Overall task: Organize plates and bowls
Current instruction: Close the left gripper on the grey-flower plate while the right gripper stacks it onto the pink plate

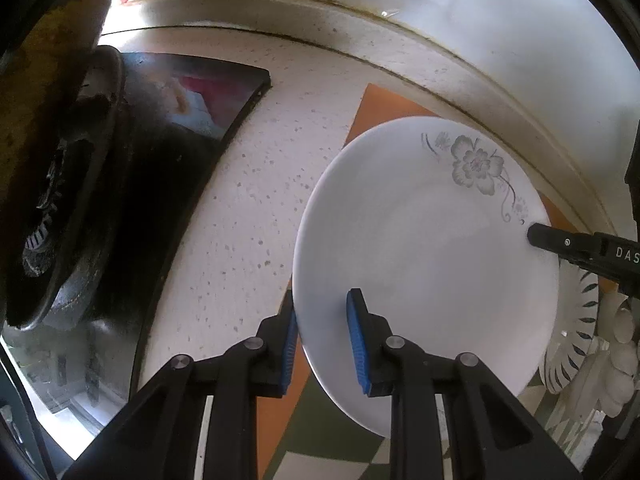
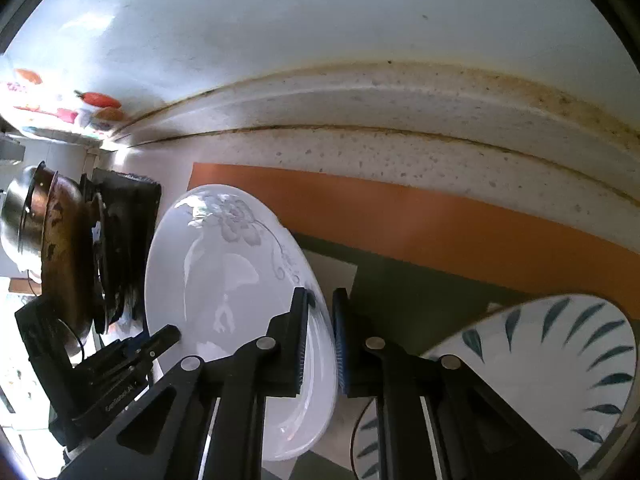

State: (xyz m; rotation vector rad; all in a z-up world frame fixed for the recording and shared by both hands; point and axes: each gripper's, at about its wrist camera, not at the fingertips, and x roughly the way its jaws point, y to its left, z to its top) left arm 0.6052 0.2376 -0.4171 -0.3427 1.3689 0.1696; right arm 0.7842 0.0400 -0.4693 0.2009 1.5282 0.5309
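White plate (image 1: 420,264) with grey flower print near its rim, lying on an orange-and-green mat against the speckled counter's back edge. Just beside it, white leaf-patterned bowl (image 2: 560,364), dark teal strokes round its wall, tilted.

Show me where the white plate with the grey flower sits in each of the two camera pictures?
Left wrist view: white plate fills the centre-right, flower at its upper right.
Right wrist view: the same plate is left of centre, seen edge-on between the jaws.
Shared landmark: the orange mat beneath it.
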